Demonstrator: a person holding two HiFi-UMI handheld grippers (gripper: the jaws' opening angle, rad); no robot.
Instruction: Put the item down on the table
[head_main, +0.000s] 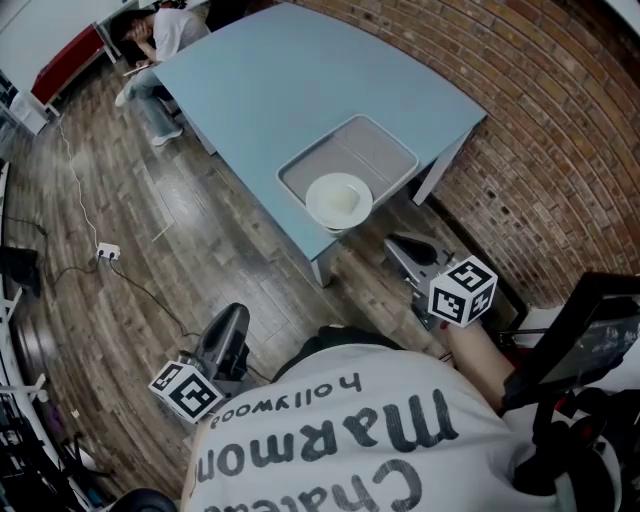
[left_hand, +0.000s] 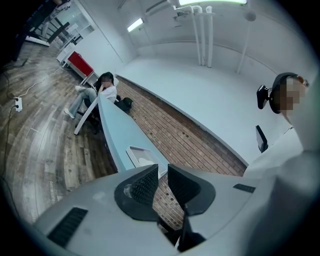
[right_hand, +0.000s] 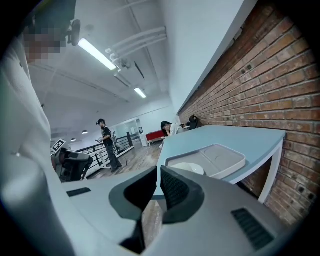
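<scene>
A light blue table (head_main: 290, 90) carries a grey tray (head_main: 375, 150) near its front corner. A white bowl (head_main: 339, 200) rests on the near end of that tray. My left gripper (head_main: 233, 318) hangs low over the wooden floor, well short of the table, jaws shut with nothing between them. My right gripper (head_main: 398, 243) hovers just below the table's front corner, close to the bowl, also shut and empty. The left gripper view shows its gripper (left_hand: 162, 172) pointing toward the tray (left_hand: 137, 152). In the right gripper view the gripper (right_hand: 159, 175) faces the bowl (right_hand: 187, 169).
A brick wall (head_main: 560, 120) runs along the table's right side. A person (head_main: 160, 40) sits at the table's far end. A power strip with cables (head_main: 107, 250) lies on the floor at left. Black equipment (head_main: 590, 340) stands at right. Another person (right_hand: 106, 142) stands in the background.
</scene>
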